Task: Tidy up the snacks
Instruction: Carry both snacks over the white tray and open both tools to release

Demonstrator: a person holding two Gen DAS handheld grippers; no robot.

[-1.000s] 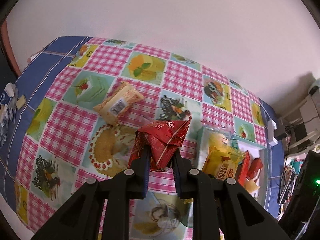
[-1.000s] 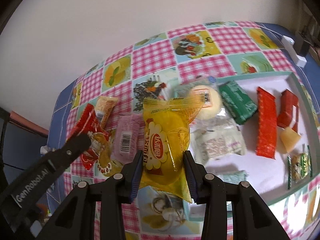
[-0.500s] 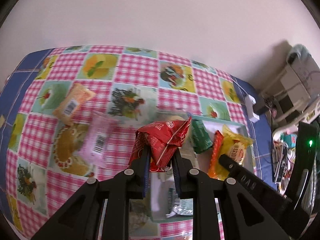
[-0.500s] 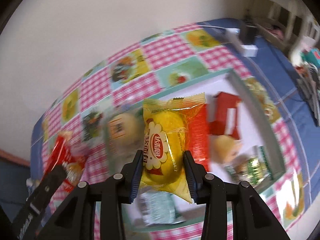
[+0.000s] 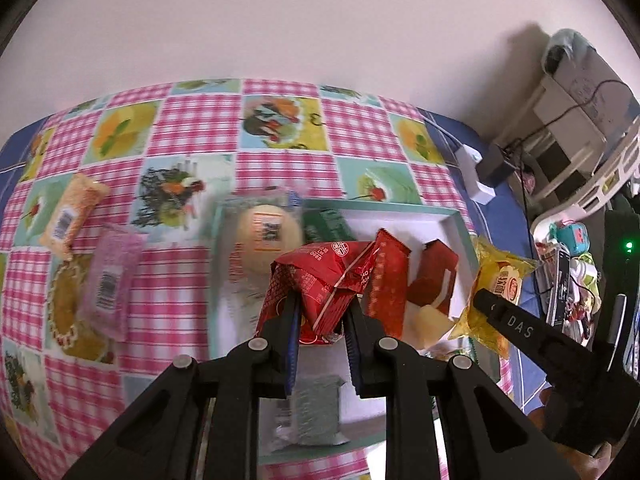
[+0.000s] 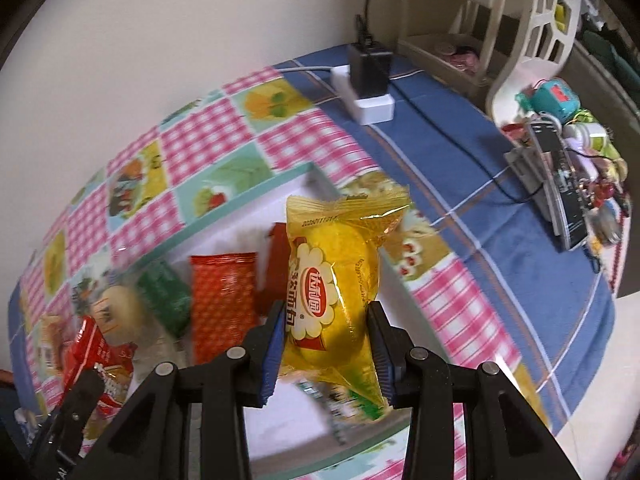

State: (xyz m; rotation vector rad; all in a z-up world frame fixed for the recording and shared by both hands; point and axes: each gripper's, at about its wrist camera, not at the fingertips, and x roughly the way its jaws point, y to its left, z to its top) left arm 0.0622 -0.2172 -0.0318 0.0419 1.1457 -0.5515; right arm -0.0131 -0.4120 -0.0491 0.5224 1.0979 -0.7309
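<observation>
My left gripper (image 5: 320, 320) is shut on a crumpled red snack packet (image 5: 320, 276) and holds it above the white tray with a teal rim (image 5: 400, 212). My right gripper (image 6: 326, 348) is shut on a yellow bun packet (image 6: 336, 280), above the tray's right end (image 6: 240, 204); it also shows in the left wrist view (image 5: 500, 280). In the tray lie a round pale bun (image 5: 266, 236), a green packet (image 5: 326, 226), an orange-red bar (image 6: 222, 300), a dark red packet (image 5: 434, 276) and other snacks. The red packet also shows in the right wrist view (image 6: 96, 360).
An orange wafer packet (image 5: 74, 214) and a pink packet (image 5: 110, 280) lie on the checked tablecloth left of the tray. A white power strip with a black adapter (image 6: 370, 80) sits at the table's far right. Shelves with clutter (image 6: 568, 136) stand beyond the table edge.
Both grippers have swung right with their packets, from over the loose snacks to over the tray. The right gripper now sits over the tray's right end.
</observation>
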